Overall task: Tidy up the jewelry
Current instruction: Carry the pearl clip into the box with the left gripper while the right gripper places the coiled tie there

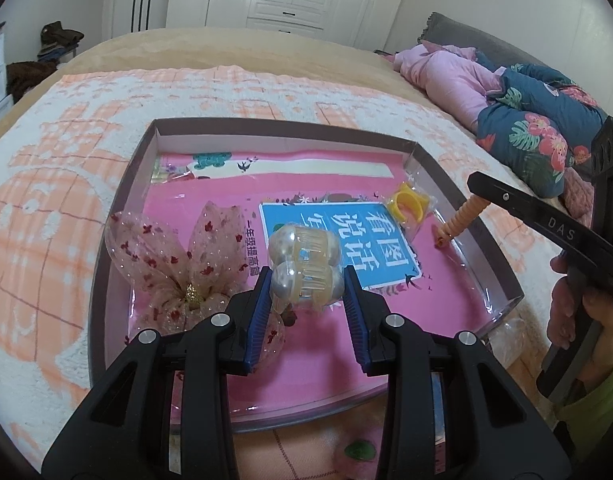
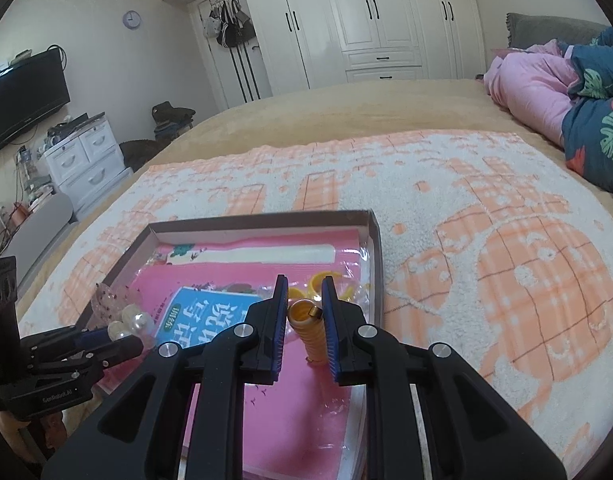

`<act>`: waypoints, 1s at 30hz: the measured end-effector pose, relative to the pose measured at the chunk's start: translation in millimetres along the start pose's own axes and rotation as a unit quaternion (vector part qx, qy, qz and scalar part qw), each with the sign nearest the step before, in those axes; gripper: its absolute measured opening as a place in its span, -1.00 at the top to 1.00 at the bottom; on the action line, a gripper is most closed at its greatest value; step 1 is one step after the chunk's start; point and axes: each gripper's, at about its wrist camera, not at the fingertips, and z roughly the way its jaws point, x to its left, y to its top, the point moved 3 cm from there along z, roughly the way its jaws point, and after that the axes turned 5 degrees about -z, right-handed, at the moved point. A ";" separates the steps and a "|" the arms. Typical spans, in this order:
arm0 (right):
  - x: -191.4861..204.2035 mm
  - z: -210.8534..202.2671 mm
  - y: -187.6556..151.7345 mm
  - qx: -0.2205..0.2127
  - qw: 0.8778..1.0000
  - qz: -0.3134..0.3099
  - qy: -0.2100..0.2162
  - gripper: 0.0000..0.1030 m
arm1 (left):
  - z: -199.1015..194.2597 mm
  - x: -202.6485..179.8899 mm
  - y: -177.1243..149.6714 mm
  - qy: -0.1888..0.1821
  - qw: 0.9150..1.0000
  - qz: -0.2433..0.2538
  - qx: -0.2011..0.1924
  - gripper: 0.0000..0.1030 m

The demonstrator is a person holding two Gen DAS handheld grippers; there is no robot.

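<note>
- The left gripper (image 1: 306, 284) was clamped on a pearl-and-amber hair claw clip (image 1: 304, 270), its blue pads pressed against both sides of the clip, which was held above the near part of the tray.
- The right gripper (image 2: 304, 320) held an orange coiled bracelet (image 2: 311, 332) between its blue pads; the coil touched the right pad, but whether the left pad touched it could not be told. In the left wrist view the same coil (image 1: 460, 220) hung from that gripper over the tray's right side.
- A shallow cardboard tray (image 1: 282, 130) lay on an orange-and-white patterned blanket (image 1: 66, 200) spread over the bed.
- Inside the tray lay a pink book with a blue title panel (image 1: 346, 248).
- A sheer floral hair bow (image 1: 174, 252) with a gold centre rested at the tray's near left, just left of the left gripper.
- A yellow ring in a clear wrapper (image 1: 410, 202) lay toward the tray's far right, near the hanging coil.
- Beyond the tray, at far right, a pink garment (image 1: 450, 76) and a floral quilt (image 1: 542, 120) were heaped on the bed.
- White wardrobes (image 2: 386, 20) stood against the far wall.
</note>
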 end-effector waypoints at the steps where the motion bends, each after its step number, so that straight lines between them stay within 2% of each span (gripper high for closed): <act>1: -0.3 -1.4 -1.7 0.000 1.000 0.001 0.001 0.66 | 0.3 0.8 0.0 0.000 1.000 -0.001 0.000 0.48; 13: -1.1 -23.6 -24.3 0.007 1.000 0.003 0.004 0.62 | -3.6 -0.2 -1.8 -0.003 1.000 -0.001 -0.003 0.48; 20: 3.5 -37.6 -35.7 0.007 1.000 0.000 0.005 0.34 | -8.0 -1.7 -3.4 -0.003 1.000 -0.001 -0.006 0.48; 24: 5.7 -52.4 -35.8 -0.008 1.000 0.001 0.003 0.06 | -13.9 -3.5 -4.2 -0.005 1.000 -0.001 -0.010 0.48; 27: 9.1 -64.3 -34.6 -0.019 1.000 -0.006 -0.002 -0.06 | -20.4 -5.1 -5.5 -0.006 1.000 -0.002 -0.014 0.47; 30: 12.2 -77.6 -35.3 -0.033 0.999 -0.009 -0.005 -0.30 | -27.4 -4.5 -7.0 -0.007 1.000 -0.007 -0.018 0.43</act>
